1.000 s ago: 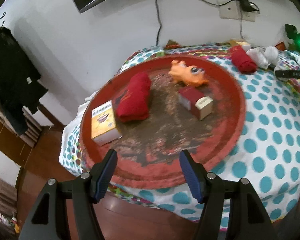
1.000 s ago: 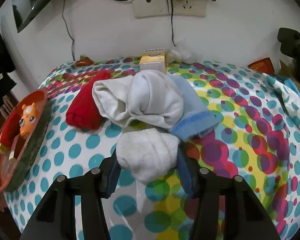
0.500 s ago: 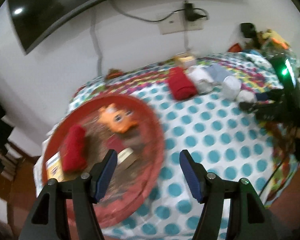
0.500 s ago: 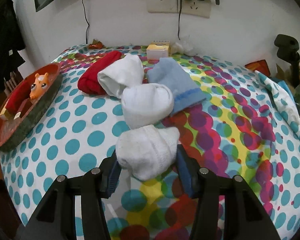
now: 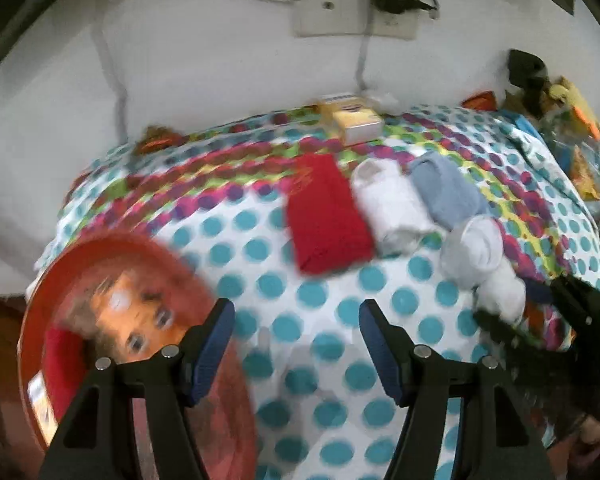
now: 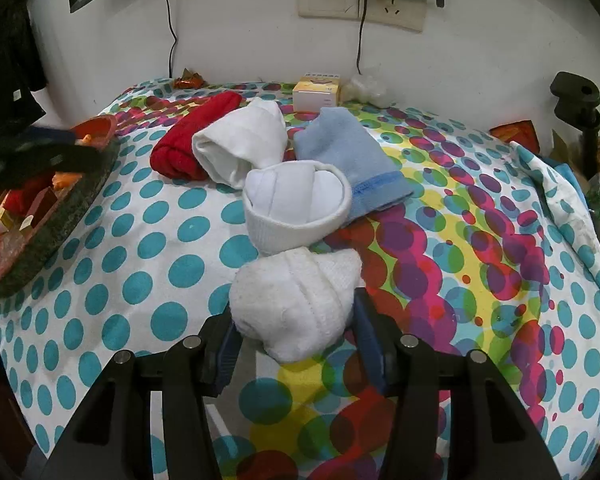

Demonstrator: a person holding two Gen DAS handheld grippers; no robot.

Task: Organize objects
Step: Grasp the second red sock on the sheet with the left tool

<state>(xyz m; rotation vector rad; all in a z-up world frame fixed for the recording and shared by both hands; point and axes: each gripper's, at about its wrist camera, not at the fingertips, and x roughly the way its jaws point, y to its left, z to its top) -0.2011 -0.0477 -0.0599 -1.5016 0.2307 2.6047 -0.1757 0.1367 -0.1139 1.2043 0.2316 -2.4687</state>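
Right hand-held gripper [image 6: 296,336] is clamped on a rolled white sock [image 6: 294,302], blue pads pressed into both sides of it, down low over the polka-dot surface [image 6: 140,264]. Just past it sits another white sock bundle [image 6: 298,206], touching it, then a light blue sock [image 6: 348,160], a third white roll [image 6: 240,144] and a red sock [image 6: 188,142] fanned out behind. Left hand-held gripper [image 5: 296,344] is spread wide with nothing in it, hovering over the surface beside the red tray [image 5: 52,280], which holds an orange toy [image 5: 136,316]. That view's pretty blurry.
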